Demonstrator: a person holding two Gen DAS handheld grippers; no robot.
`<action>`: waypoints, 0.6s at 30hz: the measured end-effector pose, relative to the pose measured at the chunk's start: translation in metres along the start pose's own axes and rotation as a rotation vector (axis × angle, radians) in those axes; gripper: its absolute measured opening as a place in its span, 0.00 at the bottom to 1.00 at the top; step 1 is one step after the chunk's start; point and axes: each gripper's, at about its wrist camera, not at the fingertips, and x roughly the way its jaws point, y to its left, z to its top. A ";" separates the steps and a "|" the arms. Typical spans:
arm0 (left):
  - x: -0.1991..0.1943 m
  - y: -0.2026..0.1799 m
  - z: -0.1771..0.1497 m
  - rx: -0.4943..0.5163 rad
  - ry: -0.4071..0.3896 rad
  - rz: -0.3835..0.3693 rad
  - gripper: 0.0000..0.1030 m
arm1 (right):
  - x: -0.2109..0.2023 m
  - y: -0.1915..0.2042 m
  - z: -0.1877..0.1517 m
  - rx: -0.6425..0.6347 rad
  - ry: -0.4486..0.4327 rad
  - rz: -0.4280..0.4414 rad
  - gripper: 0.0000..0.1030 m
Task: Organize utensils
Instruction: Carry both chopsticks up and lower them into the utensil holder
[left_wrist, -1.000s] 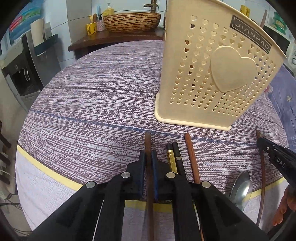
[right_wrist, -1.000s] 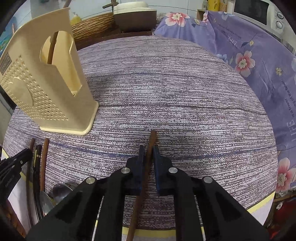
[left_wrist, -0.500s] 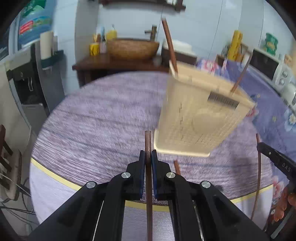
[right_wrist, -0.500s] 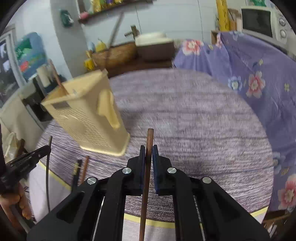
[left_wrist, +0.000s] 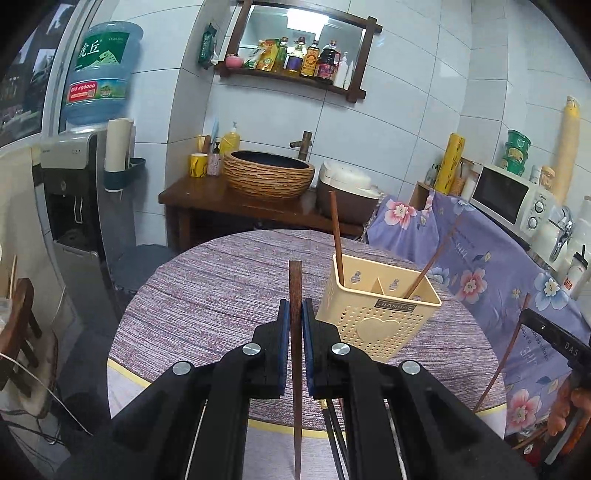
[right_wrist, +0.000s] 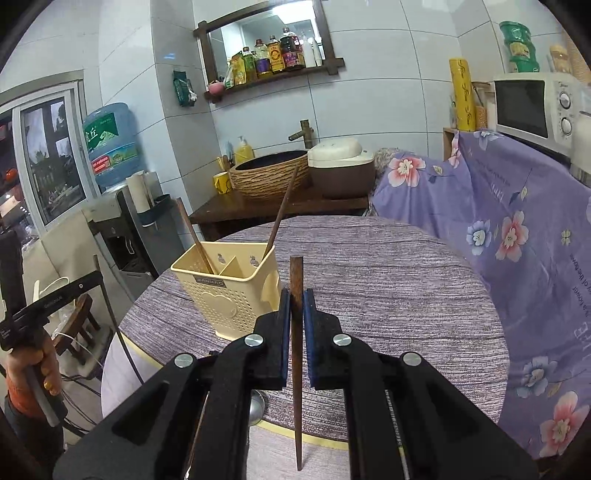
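Left gripper (left_wrist: 294, 306) clamped on brown chopstick (left_wrist: 295, 288), stick running lengthwise between pads, blunt end poking past fingertips, thin end trailing back under body. Right gripper (right_wrist: 295, 304) likewise clenched on second chopstick (right_wrist: 296, 280). Both held above round table (right_wrist: 388, 266). Cream utensil holder (left_wrist: 380, 317) stands just right of left gripper, left of right one, two chopsticks inside.

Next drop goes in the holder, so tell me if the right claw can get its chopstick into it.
Probably yes. The right claw grips its chopstick above the table, and the holder stands open-topped just to its left, with only two chopsticks inside.
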 end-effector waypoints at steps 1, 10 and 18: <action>-0.001 0.003 0.000 0.001 -0.003 -0.001 0.08 | -0.002 0.001 0.000 0.003 -0.003 -0.003 0.08; -0.026 0.009 0.047 -0.007 -0.090 -0.014 0.08 | -0.022 0.006 0.050 -0.005 -0.083 0.009 0.08; -0.045 -0.021 0.147 -0.064 -0.307 -0.056 0.08 | -0.030 0.047 0.151 0.029 -0.292 0.029 0.08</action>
